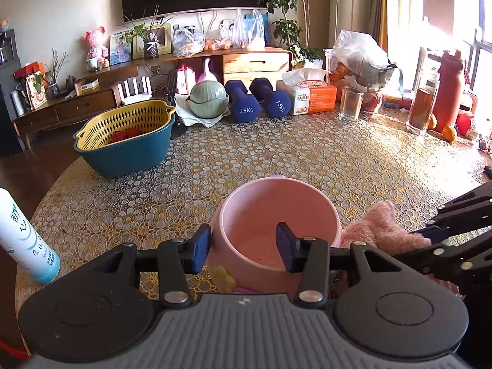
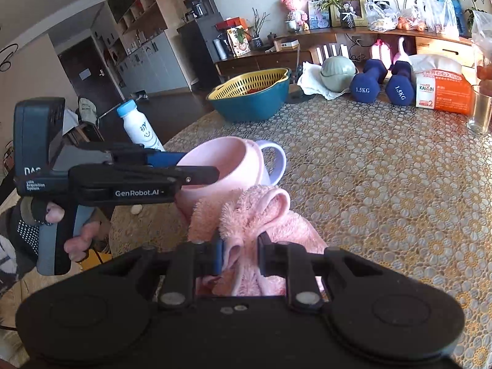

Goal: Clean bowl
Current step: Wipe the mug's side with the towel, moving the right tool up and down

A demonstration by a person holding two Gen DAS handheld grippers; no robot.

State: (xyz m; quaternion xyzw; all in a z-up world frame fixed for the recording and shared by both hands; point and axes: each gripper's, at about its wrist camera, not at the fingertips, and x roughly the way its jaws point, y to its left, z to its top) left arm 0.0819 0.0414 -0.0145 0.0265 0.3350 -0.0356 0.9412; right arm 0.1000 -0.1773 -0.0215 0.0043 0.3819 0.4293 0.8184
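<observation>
A pink bowl (image 1: 276, 215) with a lilac handle (image 2: 278, 160) stands on the patterned table near its front edge. My left gripper (image 1: 243, 246) is shut on the bowl's near wall, one pad outside and one inside the rim. In the right wrist view the same gripper (image 2: 196, 169) reaches in from the left over the bowl (image 2: 221, 160), held by a person's gloved hand (image 2: 46, 215). My right gripper (image 2: 240, 252) is shut on a fluffy pink cloth (image 2: 261, 215), bunched just right of the bowl and touching its side. From the left wrist view the cloth (image 1: 381, 227) and the right gripper (image 1: 430, 236) lie beside the bowl.
A white and blue bottle (image 1: 24, 240) stands at the table's left edge. A yellow colander in a teal basin (image 1: 126, 129) sits at the back left. Green bowls (image 1: 207, 98), two blue dumbbells (image 1: 243, 101), a tissue pack (image 1: 313, 95) and a glass (image 1: 350, 104) line the far side.
</observation>
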